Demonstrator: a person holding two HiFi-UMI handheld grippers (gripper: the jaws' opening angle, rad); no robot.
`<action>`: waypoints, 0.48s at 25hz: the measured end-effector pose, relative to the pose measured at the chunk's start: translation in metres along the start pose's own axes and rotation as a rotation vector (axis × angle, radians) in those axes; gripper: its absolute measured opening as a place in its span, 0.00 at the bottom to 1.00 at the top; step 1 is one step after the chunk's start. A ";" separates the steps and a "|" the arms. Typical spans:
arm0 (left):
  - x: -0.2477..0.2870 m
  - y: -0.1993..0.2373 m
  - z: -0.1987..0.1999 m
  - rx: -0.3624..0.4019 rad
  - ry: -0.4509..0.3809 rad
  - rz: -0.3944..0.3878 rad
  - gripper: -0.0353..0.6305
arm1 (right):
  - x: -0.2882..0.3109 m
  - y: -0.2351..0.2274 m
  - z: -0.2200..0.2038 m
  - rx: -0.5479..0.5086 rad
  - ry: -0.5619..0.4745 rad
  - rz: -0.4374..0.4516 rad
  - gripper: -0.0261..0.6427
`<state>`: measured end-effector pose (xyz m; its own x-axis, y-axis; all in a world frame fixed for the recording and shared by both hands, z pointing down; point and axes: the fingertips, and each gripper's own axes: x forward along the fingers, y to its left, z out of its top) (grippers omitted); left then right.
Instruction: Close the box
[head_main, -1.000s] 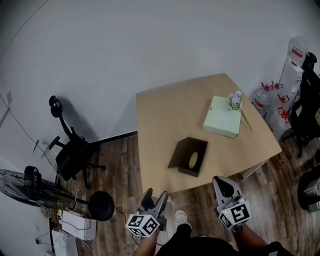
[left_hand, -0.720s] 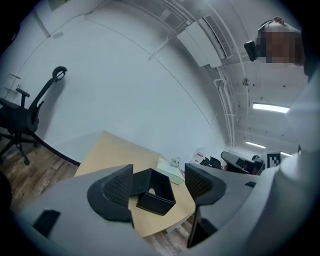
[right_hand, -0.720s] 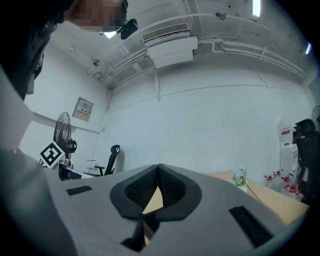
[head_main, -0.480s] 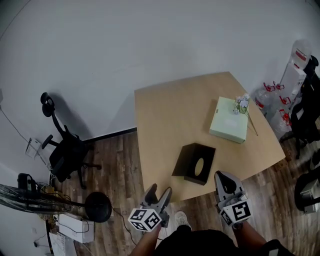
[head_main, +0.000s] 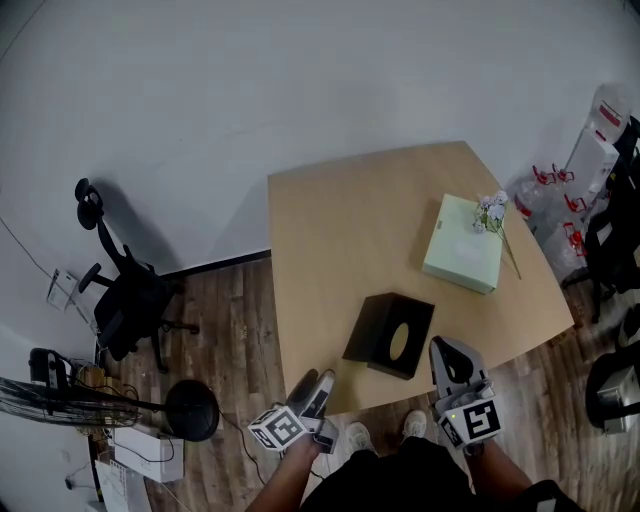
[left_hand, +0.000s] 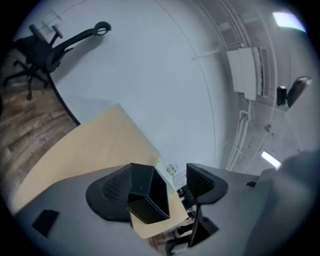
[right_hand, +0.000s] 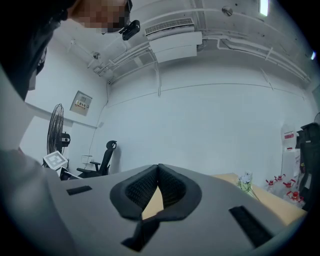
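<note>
Stepped closer: box (head_main: 390, 336) at near edge of table (head_main: 340, 220). Left gripper (head_main: 320, 384) rolled, fingers just spread wider, empty. Right gripper (head_main: 446, 352) fingers pressed together, empty. Approach only, closing not begun.

Box (head_main: 390, 335) sitting on table (head_main: 330, 220), near front edge. Flat box (head_main: 462, 258) lying behind and right of it, well apart, with flower sprig (head_main: 492, 212) resting on its far right corner. Left gripper (head_main: 316, 388) and right gripper (head_main: 450, 362) hovering at table's front edge, box lying between and just beyond them. Office chair (head_main: 125, 300) standing on floor left of table; water jugs (head_main: 540, 200) standing right of it.
</note>
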<state>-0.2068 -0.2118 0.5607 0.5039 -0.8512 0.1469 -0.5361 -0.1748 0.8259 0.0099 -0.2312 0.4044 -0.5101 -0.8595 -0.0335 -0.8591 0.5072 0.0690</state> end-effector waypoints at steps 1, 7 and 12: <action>0.003 0.005 -0.003 -0.076 -0.009 0.007 0.57 | 0.003 -0.003 0.000 0.000 0.001 0.005 0.06; 0.023 0.026 -0.019 -0.566 -0.145 -0.066 0.59 | 0.011 -0.020 -0.009 0.004 0.027 0.043 0.06; 0.035 0.059 -0.039 -0.797 -0.208 -0.002 0.59 | 0.015 -0.032 -0.021 0.011 0.057 0.065 0.06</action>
<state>-0.1947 -0.2323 0.6361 0.3262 -0.9393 0.1062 0.1458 0.1610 0.9761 0.0302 -0.2616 0.4227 -0.5619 -0.8268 0.0273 -0.8248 0.5625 0.0581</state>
